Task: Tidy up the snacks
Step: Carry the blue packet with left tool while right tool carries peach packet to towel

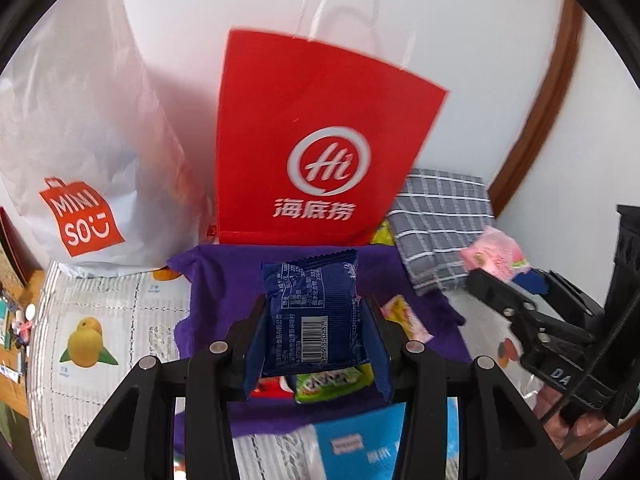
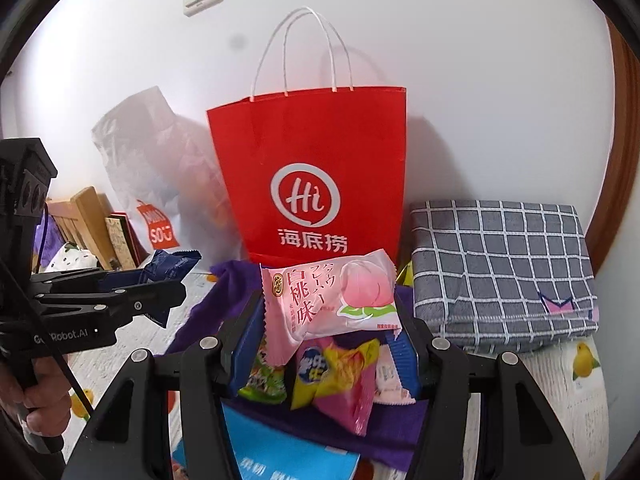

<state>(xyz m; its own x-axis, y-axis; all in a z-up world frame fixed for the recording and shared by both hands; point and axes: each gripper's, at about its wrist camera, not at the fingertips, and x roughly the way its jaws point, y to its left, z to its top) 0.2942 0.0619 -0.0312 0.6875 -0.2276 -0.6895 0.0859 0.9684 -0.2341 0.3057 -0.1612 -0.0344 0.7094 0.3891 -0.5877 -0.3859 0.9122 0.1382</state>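
Right wrist view: tall red paper carrier bag with white cord handles (image 2: 316, 168) stands upright against the wall at the far edge of the purple cloth (image 2: 224, 292), mouth up, presumably the destination; contents not visible. Right gripper (image 2: 326, 332) is clamped on a pink peach-print snack packet (image 2: 328, 296), lifted above loose packets on the cloth. Left gripper (image 1: 316, 340) pinches a dark blue foil snack packet (image 1: 314, 312), likewise raised, both seemingly ready for bagging.
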